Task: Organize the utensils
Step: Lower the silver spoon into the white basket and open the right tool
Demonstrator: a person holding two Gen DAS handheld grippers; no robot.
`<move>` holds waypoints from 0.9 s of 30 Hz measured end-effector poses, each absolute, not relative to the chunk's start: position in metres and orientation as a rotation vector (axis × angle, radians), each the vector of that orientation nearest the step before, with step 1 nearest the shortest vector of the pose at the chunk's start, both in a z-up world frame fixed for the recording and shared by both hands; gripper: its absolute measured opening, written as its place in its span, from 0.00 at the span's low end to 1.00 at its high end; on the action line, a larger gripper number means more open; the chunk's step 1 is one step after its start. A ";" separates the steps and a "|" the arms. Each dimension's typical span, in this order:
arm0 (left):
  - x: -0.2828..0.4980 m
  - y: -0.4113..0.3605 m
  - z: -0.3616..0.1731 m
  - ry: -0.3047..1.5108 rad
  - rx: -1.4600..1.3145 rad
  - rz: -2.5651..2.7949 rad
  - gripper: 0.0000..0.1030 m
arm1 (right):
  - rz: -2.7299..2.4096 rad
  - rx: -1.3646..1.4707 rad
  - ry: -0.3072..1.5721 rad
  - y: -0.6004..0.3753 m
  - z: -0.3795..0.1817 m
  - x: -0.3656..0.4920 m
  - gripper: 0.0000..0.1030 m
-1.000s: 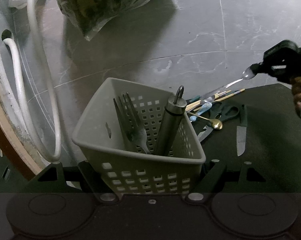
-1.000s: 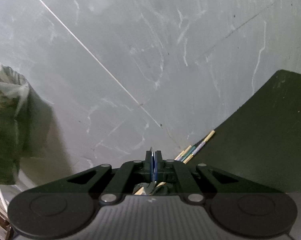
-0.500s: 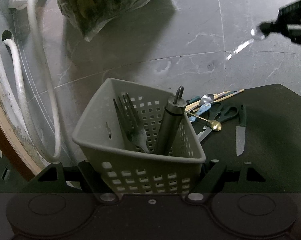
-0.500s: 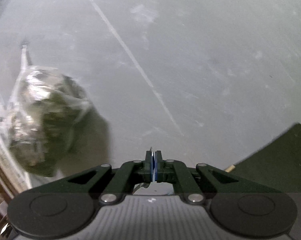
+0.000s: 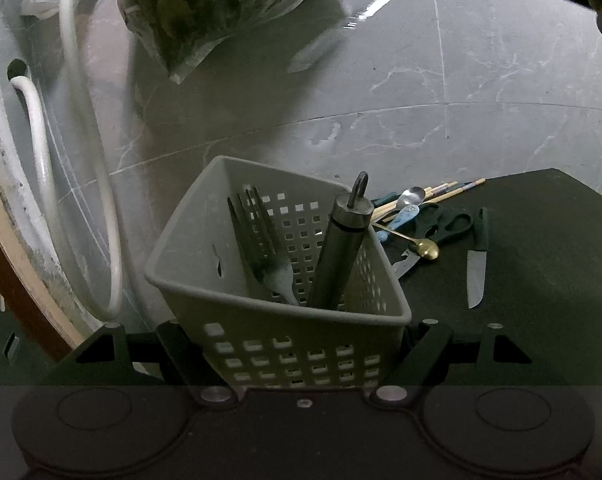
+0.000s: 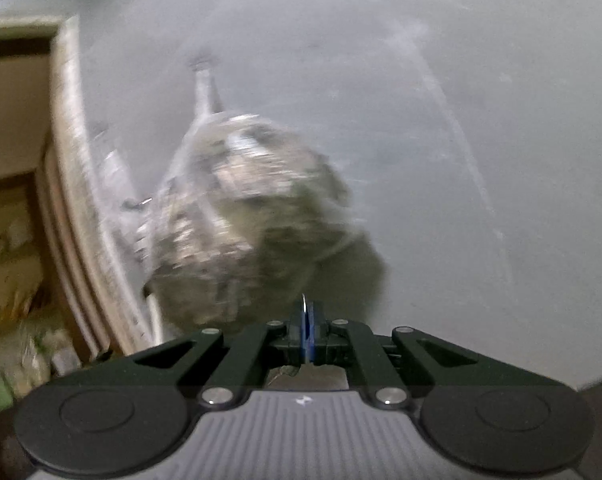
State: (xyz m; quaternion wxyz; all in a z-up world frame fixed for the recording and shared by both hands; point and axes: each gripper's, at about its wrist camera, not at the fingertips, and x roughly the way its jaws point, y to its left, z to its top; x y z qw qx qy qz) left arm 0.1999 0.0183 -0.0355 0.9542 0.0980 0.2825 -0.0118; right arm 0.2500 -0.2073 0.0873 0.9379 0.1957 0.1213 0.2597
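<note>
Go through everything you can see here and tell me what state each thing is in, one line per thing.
Grey perforated plastic basket: upright, gripped by left gripper.
Metal fork: standing in basket, tines up.
Steel cylinder with ring: leaning in basket.
Black-handled scissors: lying on the dark mat.
Black-handled knife: lying flat.
Right gripper: shut on blurred silver spoon, airborne.

1. You have one grey perforated basket (image 5: 285, 316) before you.
2. In it stand two forks (image 5: 261, 248) and one metal cylinder (image 5: 341, 252).
3. On the dark mat (image 5: 541, 260) you see three spoons (image 5: 411, 196), one knife (image 5: 476, 268) and one pair of scissors (image 5: 447, 226).
4. Chopsticks (image 5: 453, 188) lie bundled; their number is unclear.
</note>
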 end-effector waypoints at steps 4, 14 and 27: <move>0.199 0.018 -0.036 0.573 0.200 -0.024 0.78 | 0.594 0.299 0.219 -0.181 0.093 0.244 0.02; 0.199 0.018 -0.036 0.568 0.200 -0.022 0.78 | 0.718 0.141 0.272 -0.148 0.091 0.232 0.02; 0.200 0.021 -0.037 0.568 0.205 -0.019 0.78 | 0.787 -0.008 0.359 -0.121 0.072 0.231 0.02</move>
